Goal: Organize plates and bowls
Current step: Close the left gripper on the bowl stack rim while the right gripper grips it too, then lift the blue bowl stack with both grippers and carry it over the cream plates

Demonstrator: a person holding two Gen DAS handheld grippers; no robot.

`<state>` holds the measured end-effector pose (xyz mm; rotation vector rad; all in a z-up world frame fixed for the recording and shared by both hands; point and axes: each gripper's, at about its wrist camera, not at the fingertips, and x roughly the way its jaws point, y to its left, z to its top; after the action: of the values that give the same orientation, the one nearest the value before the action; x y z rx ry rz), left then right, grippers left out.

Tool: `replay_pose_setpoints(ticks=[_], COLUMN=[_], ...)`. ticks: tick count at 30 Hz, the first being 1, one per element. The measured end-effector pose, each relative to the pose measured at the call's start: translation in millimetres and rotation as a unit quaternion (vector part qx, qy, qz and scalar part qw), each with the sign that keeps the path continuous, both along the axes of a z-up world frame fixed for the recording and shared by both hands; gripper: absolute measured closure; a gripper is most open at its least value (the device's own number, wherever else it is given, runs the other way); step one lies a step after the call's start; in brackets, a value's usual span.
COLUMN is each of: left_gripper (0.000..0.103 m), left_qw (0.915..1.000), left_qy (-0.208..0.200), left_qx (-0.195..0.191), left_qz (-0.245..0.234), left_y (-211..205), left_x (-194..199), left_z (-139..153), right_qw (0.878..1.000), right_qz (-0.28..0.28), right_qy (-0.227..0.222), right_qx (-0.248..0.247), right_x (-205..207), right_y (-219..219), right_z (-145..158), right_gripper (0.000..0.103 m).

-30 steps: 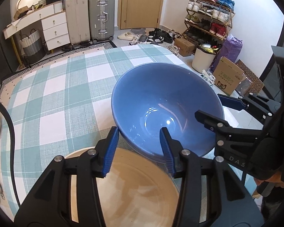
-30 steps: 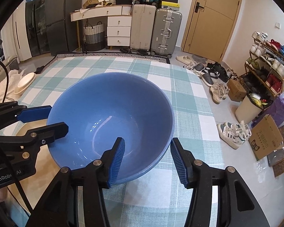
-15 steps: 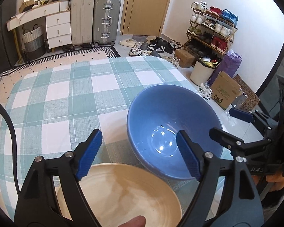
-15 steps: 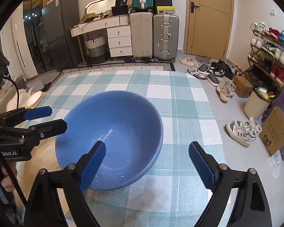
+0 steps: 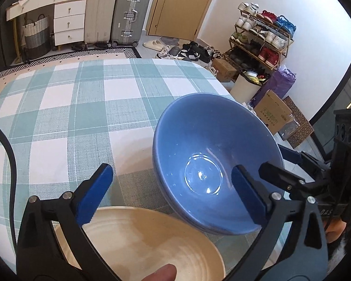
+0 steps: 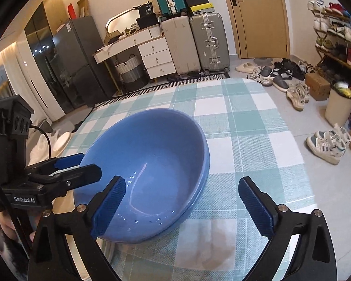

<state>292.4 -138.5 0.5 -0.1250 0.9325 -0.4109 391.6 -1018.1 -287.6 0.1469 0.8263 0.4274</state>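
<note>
both tongs, left (image 5: 173, 194) and right (image 6: 183, 207), have spread apart off the glossy round blue bowl (image 5: 213, 161)

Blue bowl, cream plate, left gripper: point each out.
blue bowl (image 5: 203, 175), left wrist view, inner bottom.
cream plate (image 5: 138, 241), left wrist view, ridged inner face.
left gripper (image 5: 173, 196), left wrist view, midway between fingers.

Both views are bright and sharp at the centre, with strong fisheye bending and black vignette at the corners. Glare spots sit on the floor of the blue bowl (image 5: 203, 175), perhaps from ceiling lamps. In the right wrist view warm lamp light washes the far wall, and the checked tablecloth (image 6: 257, 126) shows only soft shadows beneath the bowl.
</note>
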Motion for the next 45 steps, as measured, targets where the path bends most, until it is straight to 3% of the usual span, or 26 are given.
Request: replay_pose_setpoints(ticks=[9,12,14,15,20,26,34,45], left_gripper=[0.005,0.019,0.033,0.039,0.051,0.067,0.069,0.069], left_qw=[0.9998,0.9995,0.9992,0.9991,0.9989,0.9994,0.9994,0.9995], left_qy=[0.015,0.027,0.036,0.038,0.035,0.027,0.019,0.009], left_qx=[-0.013,-0.014,-0.016,-0.015,-0.015,0.013,0.023,0.023], left_qz=[0.005,-0.003,-0.01,-0.012,-0.026,-0.019,-0.021,-0.019], left_y=[-0.9,-2.6,-4.6,-5.8,-11.1,-12.4,-11.6,-13.7], left_x=[4.4,6.8,8.1,8.5,8.2,6.6,4.0,-0.5], left_z=[-11.1,-17.4,-21.7,-23.3,-26.8,-25.8,-23.7,-14.2], right_qw=[0.999,0.998,0.998,0.998,0.998,0.999,1.0,1.0], right_qz=[0.003,0.013,0.021,0.023,0.028,0.018,0.017,0.011], right_qy=[0.022,0.025,0.027,0.028,0.018,0.009,-0.008,-0.012], right_qx=[0.045,0.055,0.059,0.057,0.048,0.041,0.016,0.022], right_x=[2.4,3.0,3.6,4.1,1.4,0.0,-2.6,-7.5], right_y=[-5.9,-4.5,-2.5,-1.3,3.6,2.1,4.6,0.7], right_z=[-18.2,-20.6,-21.6,-22.3,-21.4,-20.5,-16.7,-9.1], right_gripper=[0.004,0.01,0.022,0.023,0.041,0.049,0.05,0.05])
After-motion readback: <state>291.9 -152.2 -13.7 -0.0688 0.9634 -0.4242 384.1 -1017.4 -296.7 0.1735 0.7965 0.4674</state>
